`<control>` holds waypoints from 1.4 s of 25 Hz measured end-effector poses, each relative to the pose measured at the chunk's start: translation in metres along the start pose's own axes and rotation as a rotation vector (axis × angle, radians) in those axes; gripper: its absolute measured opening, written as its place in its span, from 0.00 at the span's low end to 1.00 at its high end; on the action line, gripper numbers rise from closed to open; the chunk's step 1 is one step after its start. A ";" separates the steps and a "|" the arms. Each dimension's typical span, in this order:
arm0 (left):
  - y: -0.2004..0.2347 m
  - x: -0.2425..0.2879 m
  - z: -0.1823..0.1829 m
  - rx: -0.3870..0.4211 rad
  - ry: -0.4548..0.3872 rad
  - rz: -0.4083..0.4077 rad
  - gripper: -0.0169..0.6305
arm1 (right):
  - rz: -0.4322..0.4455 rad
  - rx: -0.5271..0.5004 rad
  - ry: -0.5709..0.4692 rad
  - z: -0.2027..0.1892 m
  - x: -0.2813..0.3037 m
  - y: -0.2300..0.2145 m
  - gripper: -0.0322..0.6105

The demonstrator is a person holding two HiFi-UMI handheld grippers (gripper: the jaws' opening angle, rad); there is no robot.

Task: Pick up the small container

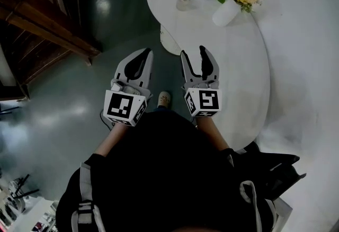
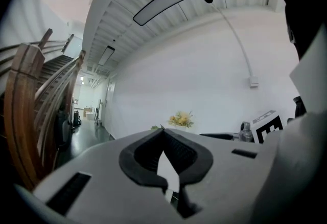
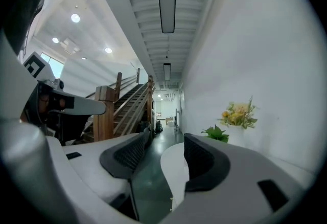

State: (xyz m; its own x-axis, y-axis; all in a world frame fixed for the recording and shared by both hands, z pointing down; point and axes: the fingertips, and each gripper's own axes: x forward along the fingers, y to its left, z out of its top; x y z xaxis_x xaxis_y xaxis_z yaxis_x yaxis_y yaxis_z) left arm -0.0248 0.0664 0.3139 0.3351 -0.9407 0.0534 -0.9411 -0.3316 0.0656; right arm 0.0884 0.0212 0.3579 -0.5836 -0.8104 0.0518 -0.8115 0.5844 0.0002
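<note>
The small container (image 1: 184, 1) is a clear, low glass piece standing near the far left edge of the white table (image 1: 238, 72) in the head view. My right gripper (image 1: 194, 52) is held over the table's near left edge, well short of the container, open with nothing between its fingers. In the right gripper view the jaws (image 3: 166, 138) stand apart, with floor and table edge showing in the gap. My left gripper (image 1: 142, 56) hangs over the dark floor left of the table, its tips (image 2: 163, 130) touching and holding nothing. Neither gripper view shows the container.
A white vase of yellow flowers and green leaves (image 1: 228, 8) stands just right of the container; the bouquet (image 3: 238, 114) also shows in the right gripper view. A wooden staircase (image 1: 47, 14) fills the far left. The person's shoe (image 1: 164, 99) shows on the glossy floor.
</note>
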 end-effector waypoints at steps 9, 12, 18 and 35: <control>0.005 0.034 -0.001 0.013 0.007 0.026 0.04 | 0.031 0.002 0.016 -0.012 0.030 -0.023 0.43; 0.011 0.042 -0.005 0.010 0.015 0.030 0.04 | 0.030 0.013 0.026 -0.016 0.040 -0.028 0.44; 0.035 0.061 -0.008 0.016 0.026 0.035 0.04 | 0.025 0.024 0.054 -0.021 0.065 -0.034 0.44; 0.114 0.195 -0.025 0.034 0.141 -0.168 0.04 | -0.099 0.015 0.091 -0.039 0.199 -0.078 0.47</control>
State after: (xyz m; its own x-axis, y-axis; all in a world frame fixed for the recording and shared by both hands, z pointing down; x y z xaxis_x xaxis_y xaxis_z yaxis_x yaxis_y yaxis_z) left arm -0.0657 -0.1532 0.3566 0.4878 -0.8534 0.1835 -0.8718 -0.4871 0.0522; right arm 0.0364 -0.1844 0.4073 -0.4959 -0.8566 0.1425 -0.8658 0.5003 -0.0056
